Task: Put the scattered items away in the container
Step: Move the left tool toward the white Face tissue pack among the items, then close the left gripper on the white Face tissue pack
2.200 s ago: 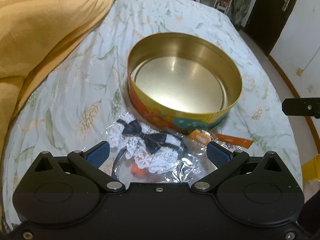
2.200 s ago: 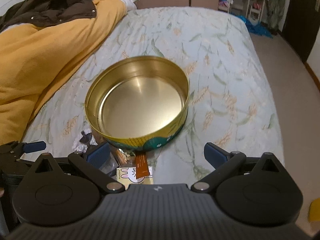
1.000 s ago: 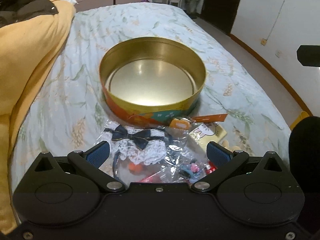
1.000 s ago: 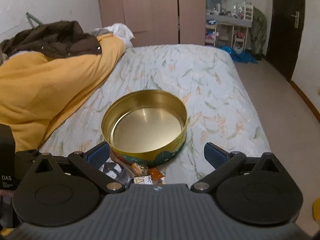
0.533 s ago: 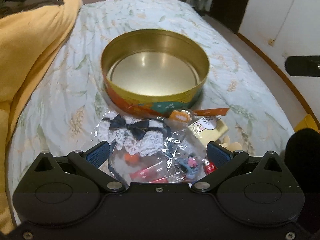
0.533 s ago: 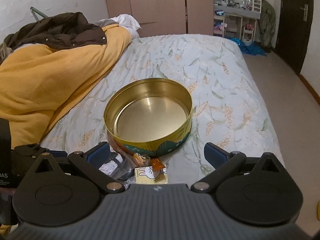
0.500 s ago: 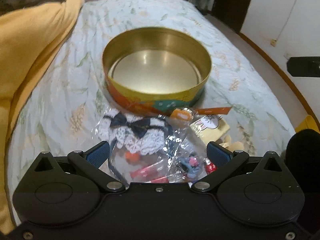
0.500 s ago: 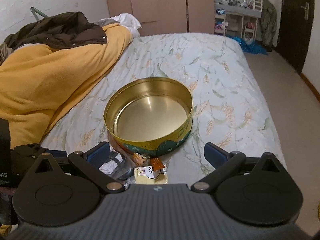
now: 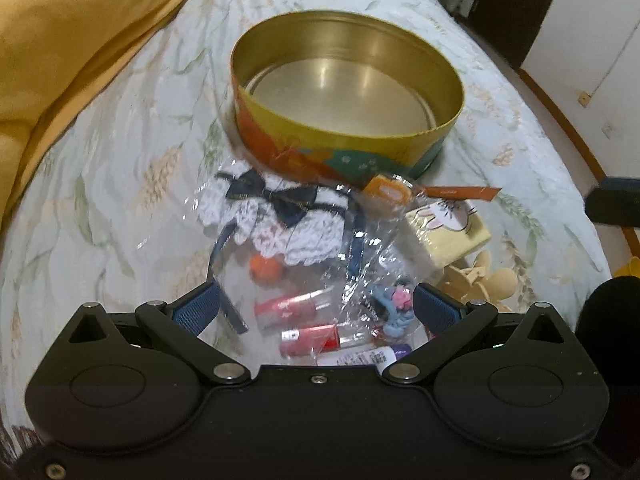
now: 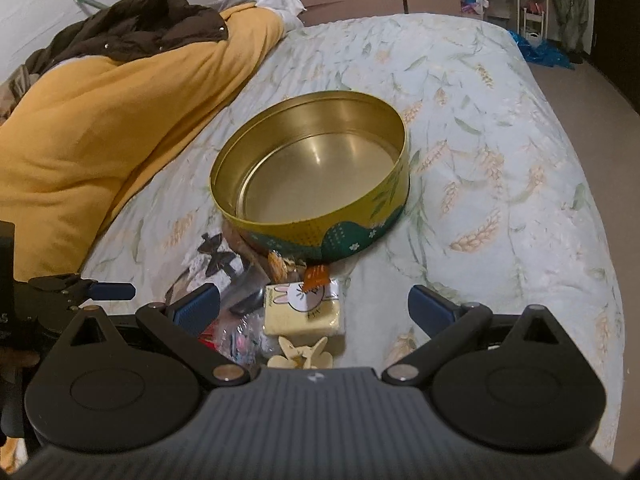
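Both claws hang wide open over a bed [image 10: 500,128] covered in a pale quilted sheet printed with wheat ears and leaves; neither grips anything. Left claw [image 9: 316,306] spreads its 2 blue ribbed pads on either side of a crinkled clear plastic bag [image 9: 304,248], just above it, though whether they touch it cannot be told. Inside the bag lie a white lace piece with a dark navy bow [image 9: 276,200], an orange ball and glossy pink tubes [image 9: 296,304]. Right claw [image 10: 314,306] hovers over a soft yellow rectangular packet [image 10: 304,312] bearing a rabbit drawing, with a cream plastic hair clip [image 10: 300,354] nearest the camera and an orange wrapper strip [image 10: 317,276] lying on the packet's far edge. Just beyond these scattered things stands the container, a round shallow metal tin [image 10: 316,176] with a smooth brassy interior holding nothing and a painted orange, yellow and teal outer wall. A fleecy mustard blanket [image 10: 112,120] is heaped along the bed's left side, topped by a dark brown jacket [image 10: 136,24].
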`<state>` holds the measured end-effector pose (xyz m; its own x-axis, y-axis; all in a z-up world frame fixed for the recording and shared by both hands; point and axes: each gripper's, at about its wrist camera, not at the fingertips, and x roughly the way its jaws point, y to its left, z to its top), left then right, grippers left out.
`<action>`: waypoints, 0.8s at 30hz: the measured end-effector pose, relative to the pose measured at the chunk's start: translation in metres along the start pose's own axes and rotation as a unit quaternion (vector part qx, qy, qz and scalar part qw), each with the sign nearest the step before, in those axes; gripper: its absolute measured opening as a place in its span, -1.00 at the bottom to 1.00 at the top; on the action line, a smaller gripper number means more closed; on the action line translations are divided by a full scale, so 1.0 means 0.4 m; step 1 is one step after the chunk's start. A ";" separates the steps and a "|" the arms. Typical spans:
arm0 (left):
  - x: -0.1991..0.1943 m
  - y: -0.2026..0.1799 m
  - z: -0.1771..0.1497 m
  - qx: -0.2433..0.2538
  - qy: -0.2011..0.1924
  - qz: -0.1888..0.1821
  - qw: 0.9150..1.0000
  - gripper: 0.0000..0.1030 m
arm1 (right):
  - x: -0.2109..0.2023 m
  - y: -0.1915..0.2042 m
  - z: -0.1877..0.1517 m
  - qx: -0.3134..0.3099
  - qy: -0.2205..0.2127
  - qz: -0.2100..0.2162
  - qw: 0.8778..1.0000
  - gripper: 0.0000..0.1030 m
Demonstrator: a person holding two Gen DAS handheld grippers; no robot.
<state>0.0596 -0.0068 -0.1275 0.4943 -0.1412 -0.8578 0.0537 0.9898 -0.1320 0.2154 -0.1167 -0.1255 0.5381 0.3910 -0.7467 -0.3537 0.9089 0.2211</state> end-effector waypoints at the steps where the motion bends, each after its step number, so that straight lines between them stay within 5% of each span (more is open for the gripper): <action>1: -0.001 0.002 -0.001 -0.001 0.000 0.003 1.000 0.98 | 0.000 -0.003 -0.008 -0.001 0.001 -0.001 1.000 1.00; 10: -0.021 -0.010 -0.029 0.046 0.015 -0.019 0.999 0.99 | 0.000 -0.058 -0.043 0.025 0.014 -0.020 0.999 1.00; 24: 0.002 -0.156 -0.129 0.118 0.064 -0.089 0.987 0.99 | 0.039 -0.013 -0.063 0.001 0.038 -0.007 0.999 1.00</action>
<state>0.0118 -0.0698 -0.1457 0.3465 -0.2992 -0.8891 0.3384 0.9238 -0.1790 0.2064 -0.1190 -0.1541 0.4832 0.3667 -0.7950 -0.3446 0.9144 0.2123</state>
